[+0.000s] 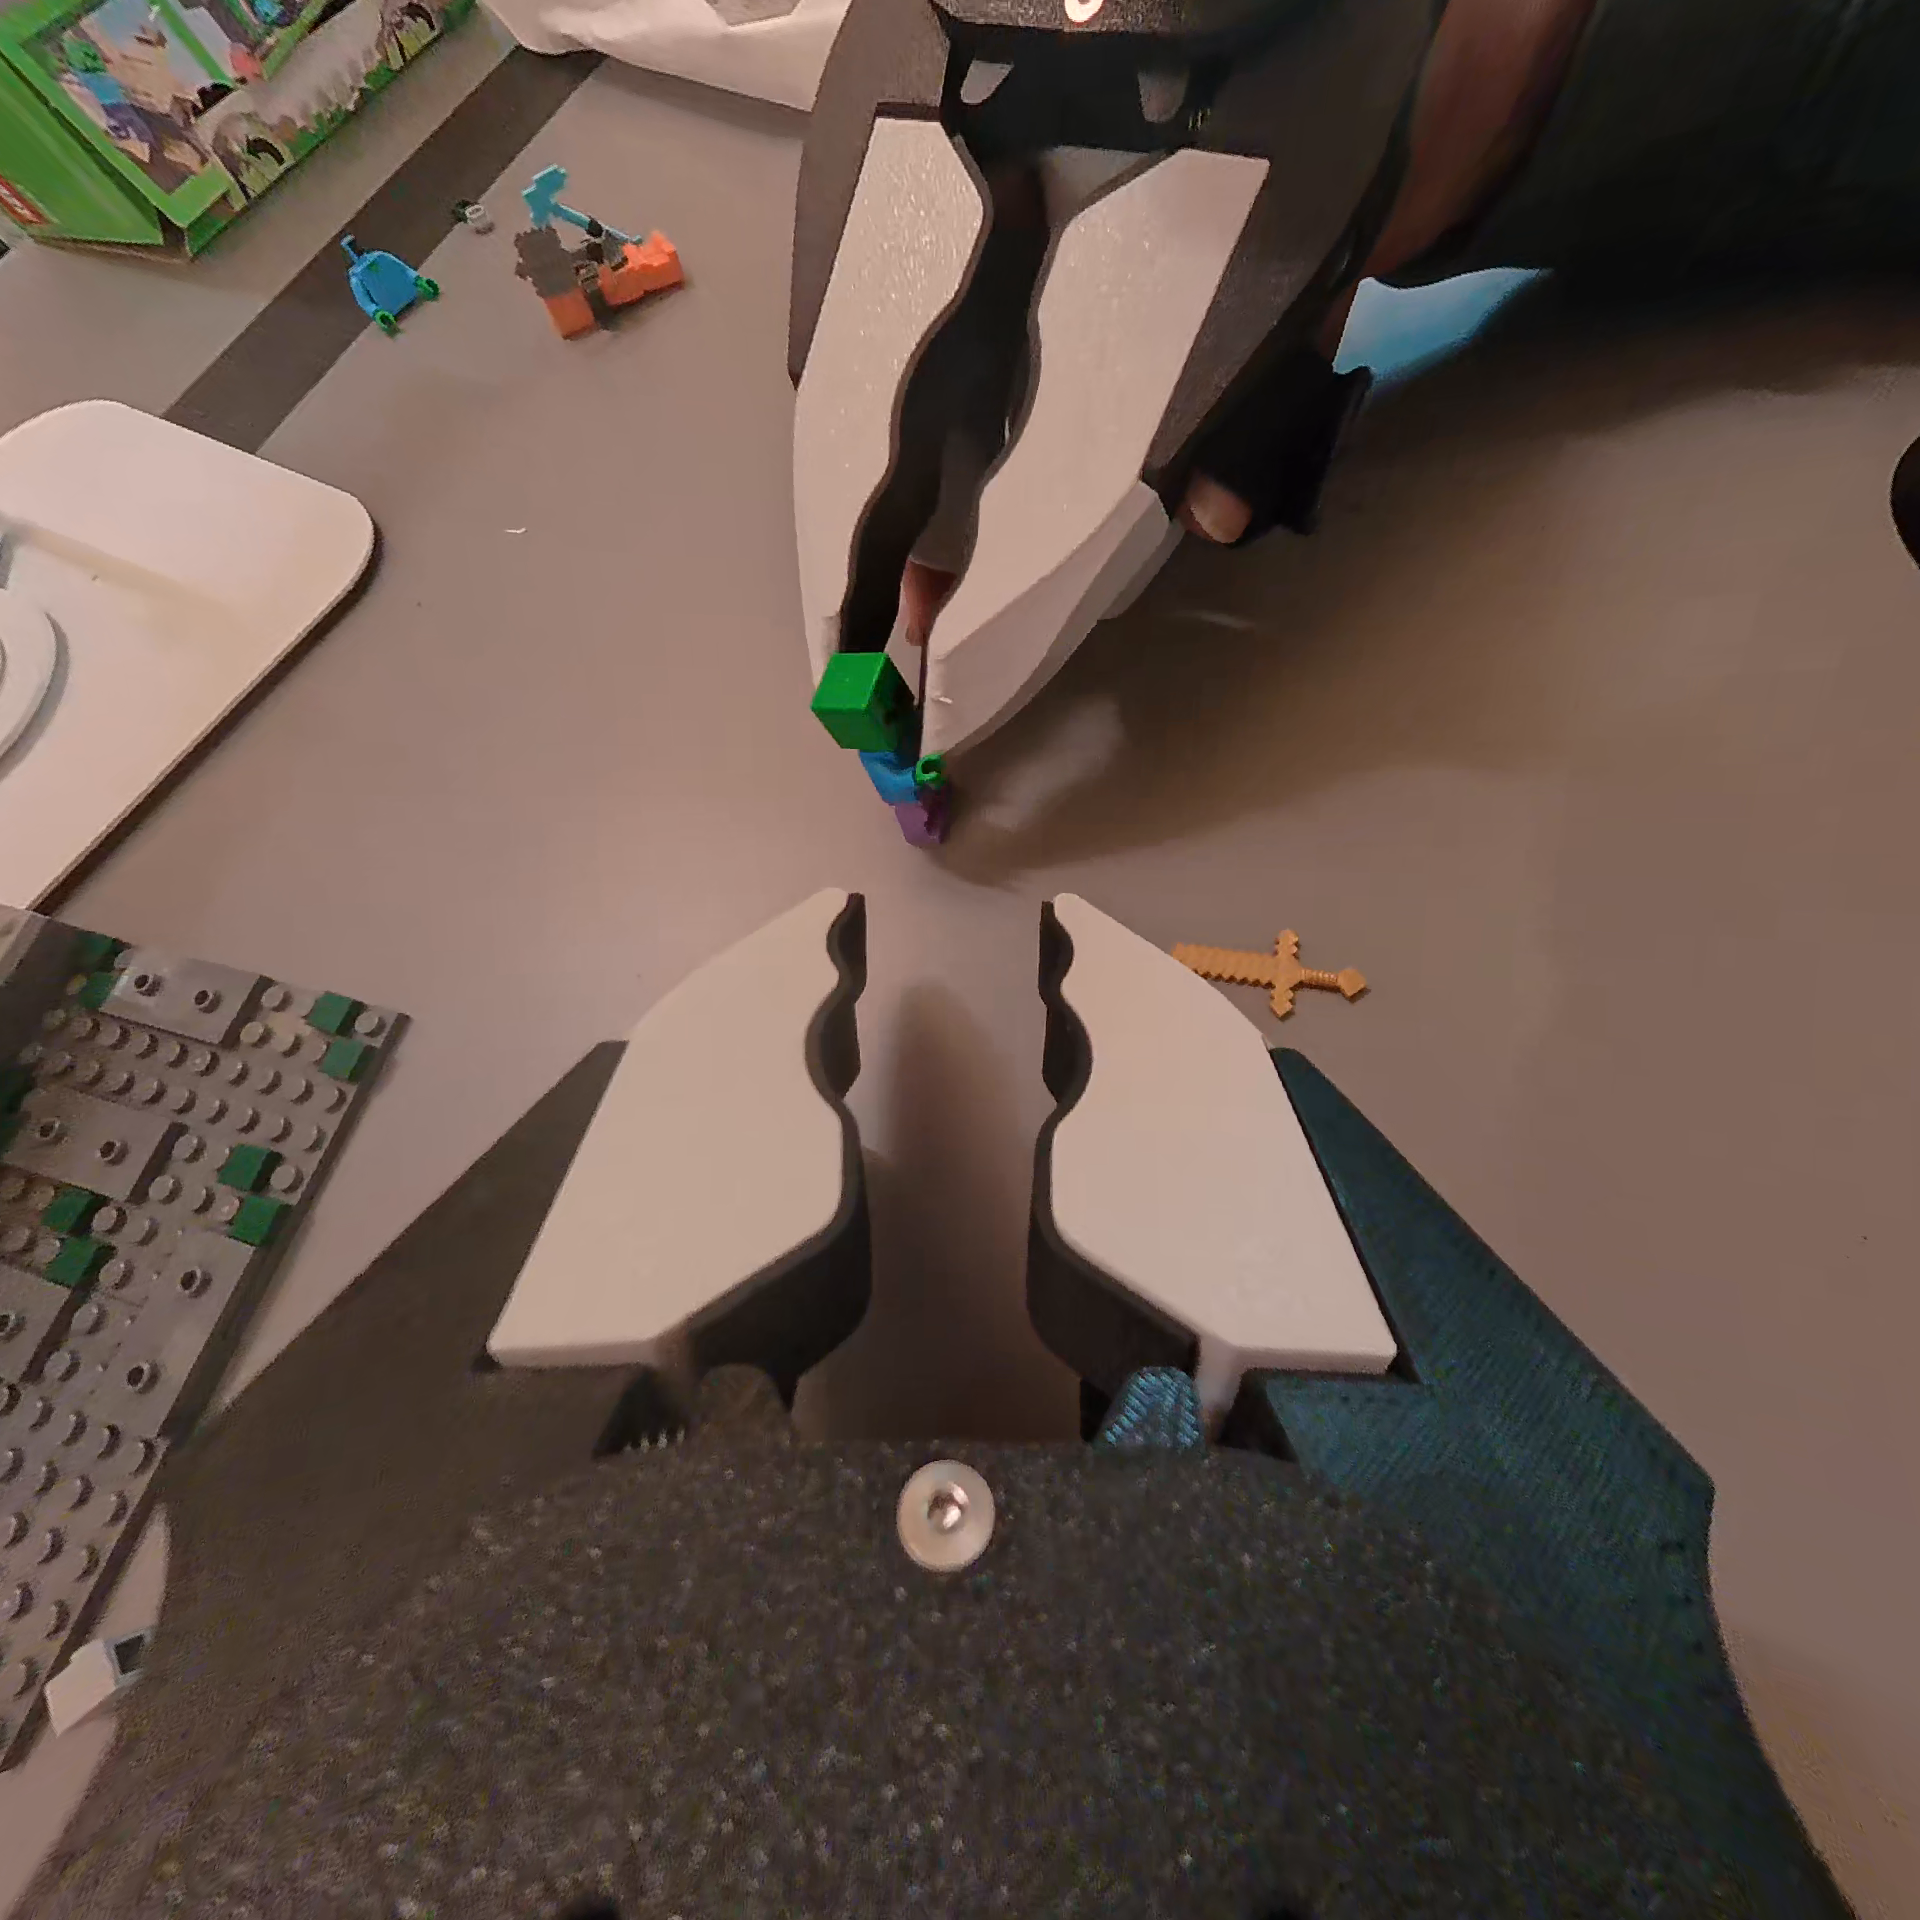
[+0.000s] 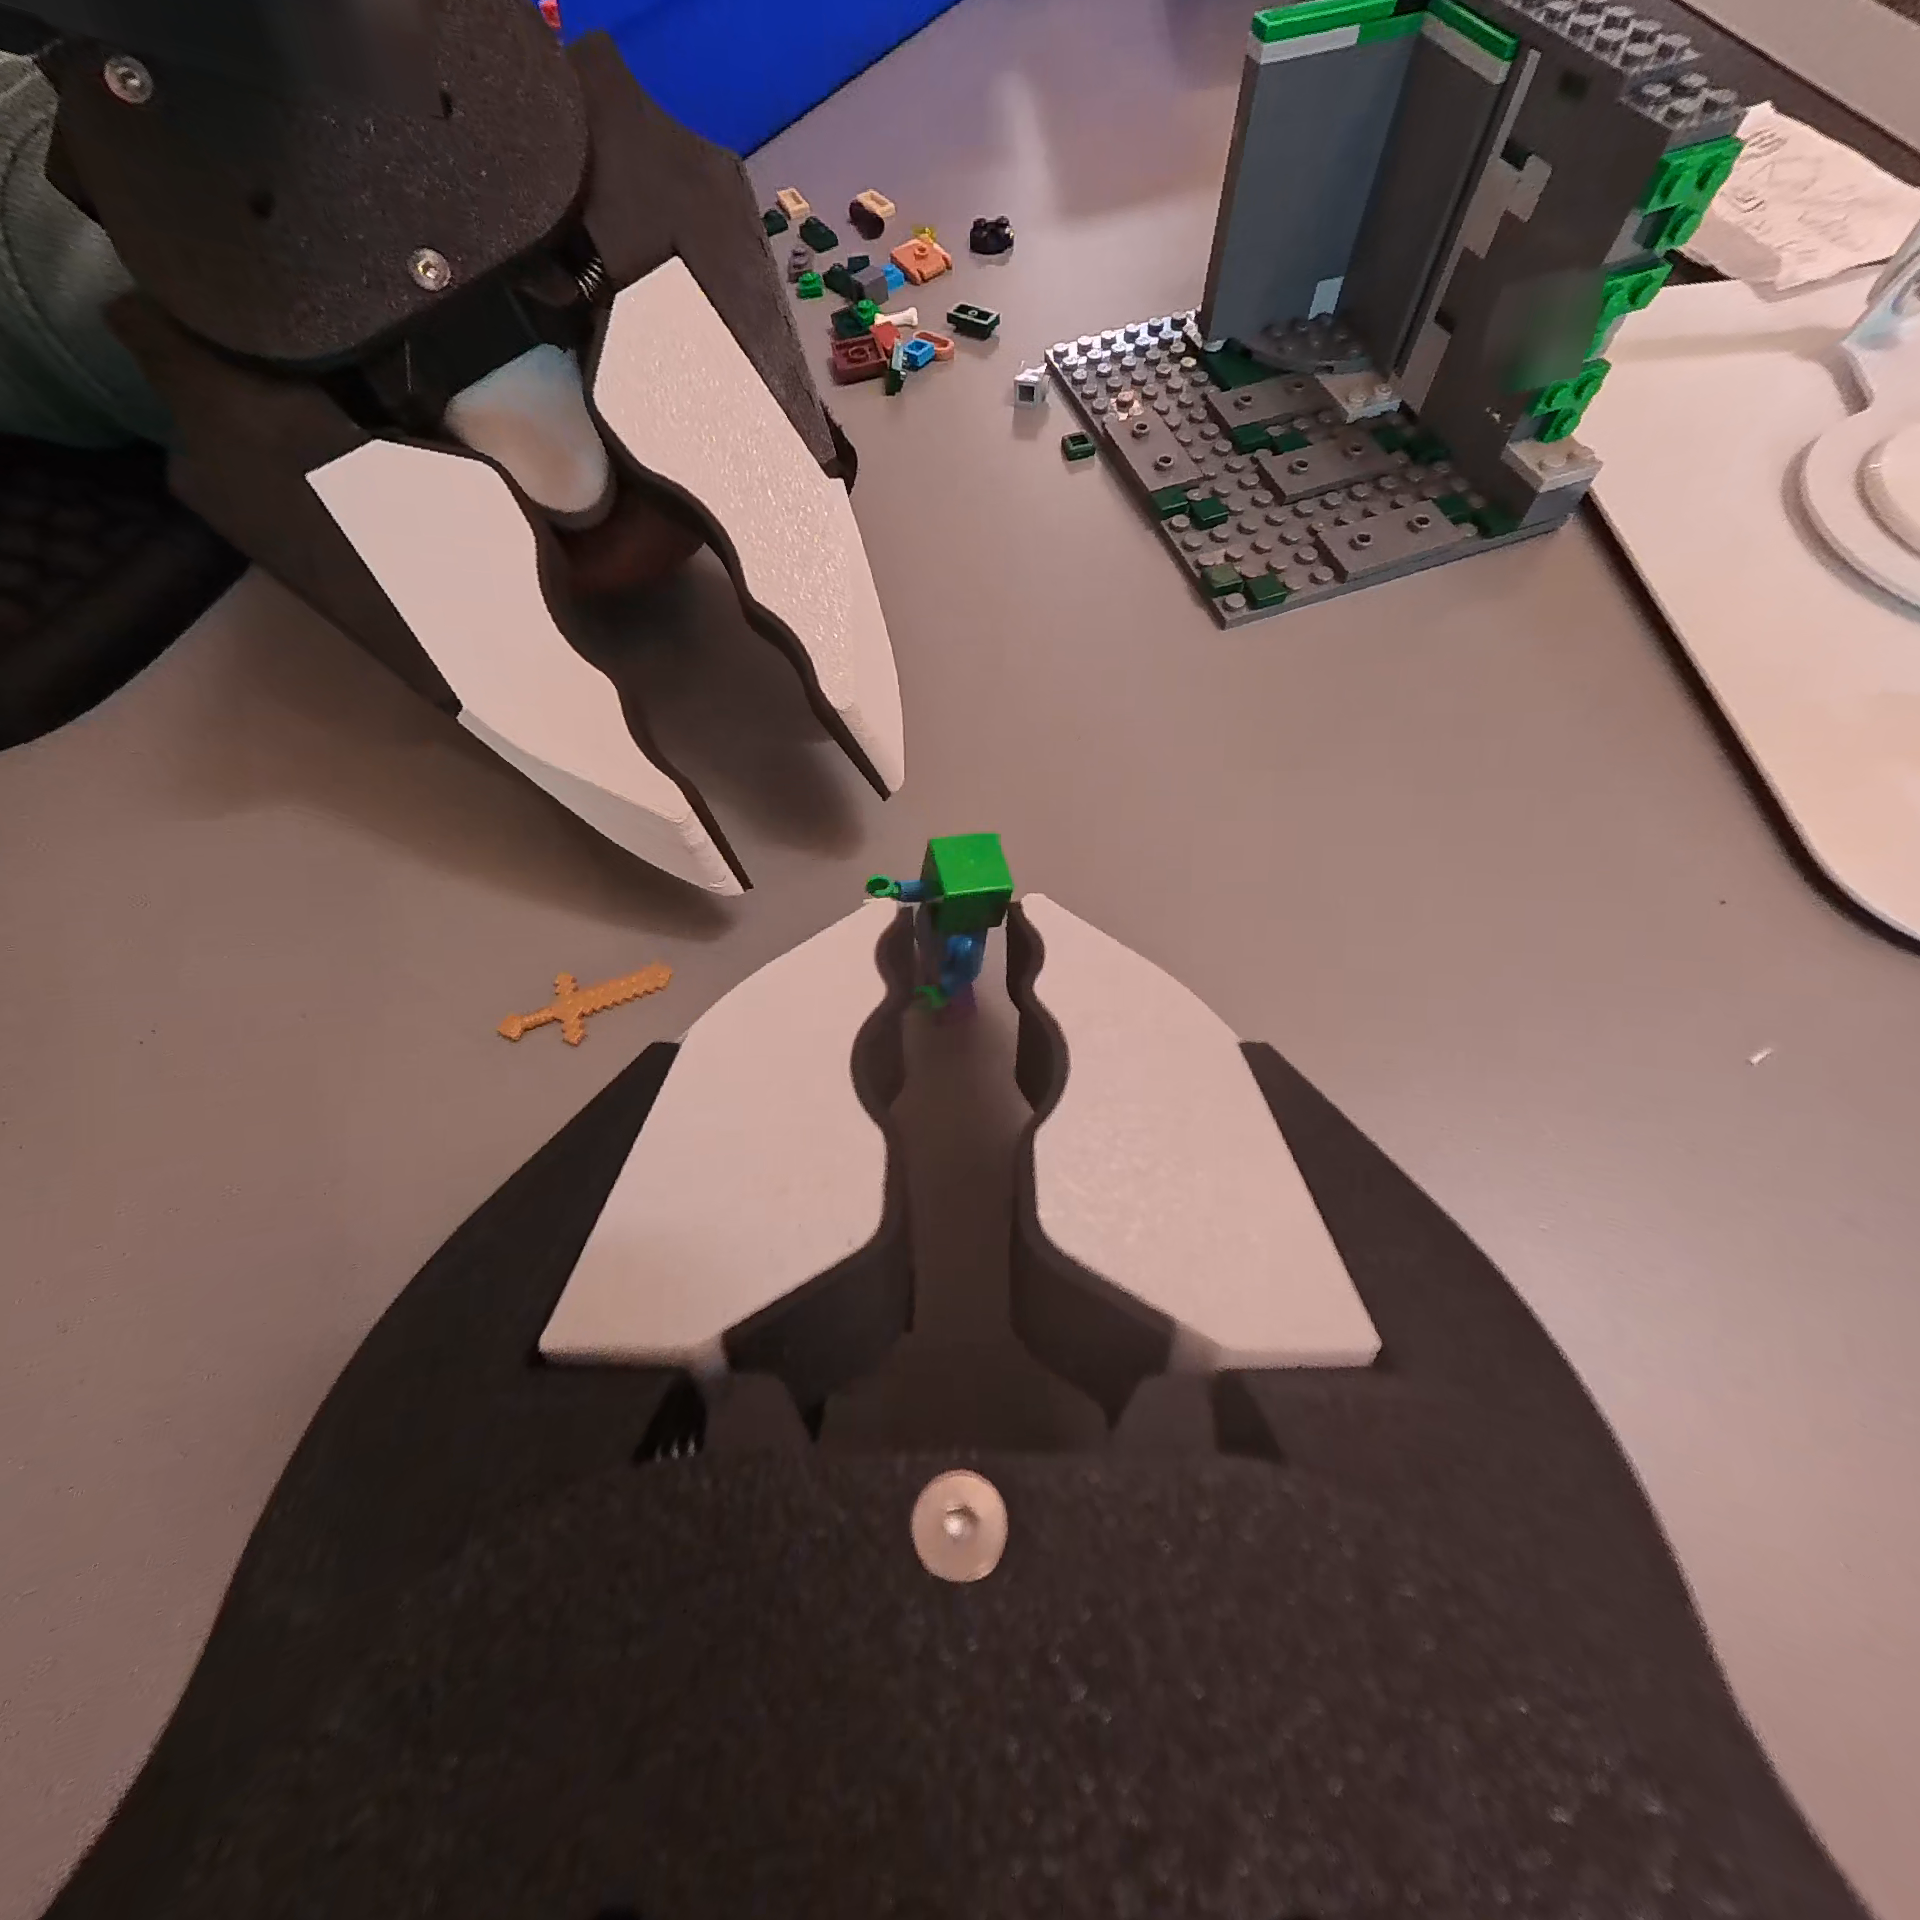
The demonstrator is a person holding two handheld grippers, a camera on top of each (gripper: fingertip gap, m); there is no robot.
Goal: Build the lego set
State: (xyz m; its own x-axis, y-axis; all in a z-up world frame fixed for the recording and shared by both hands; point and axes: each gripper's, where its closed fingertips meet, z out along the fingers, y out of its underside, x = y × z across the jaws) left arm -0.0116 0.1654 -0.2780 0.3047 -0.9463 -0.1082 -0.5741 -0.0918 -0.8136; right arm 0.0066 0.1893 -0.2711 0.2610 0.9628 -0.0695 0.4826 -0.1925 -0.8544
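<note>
- Spreading under everything is the grey desk [image 2: 1351,883], with a white board [image 2: 1714,644] lying along its right edge in the right wrist view.
- Standing toward the far right of the desk is the partly built lego structure [image 2: 1382,312], grey walls with green bricks on a studded baseplate.
- left gripper [image 1: 951,914] hovers empty, its jaws parted, just short of the figure.
- right gripper [image 2: 945,904] has its jaws set around the green-headed minifigure [image 2: 961,909]; whether they press on it I cannot tell.
- Loose small pieces [image 2: 883,301] lie scattered left of the structure.
- Gold sword [image 2: 582,1003] lies flat on the desk near both grippers.
</note>
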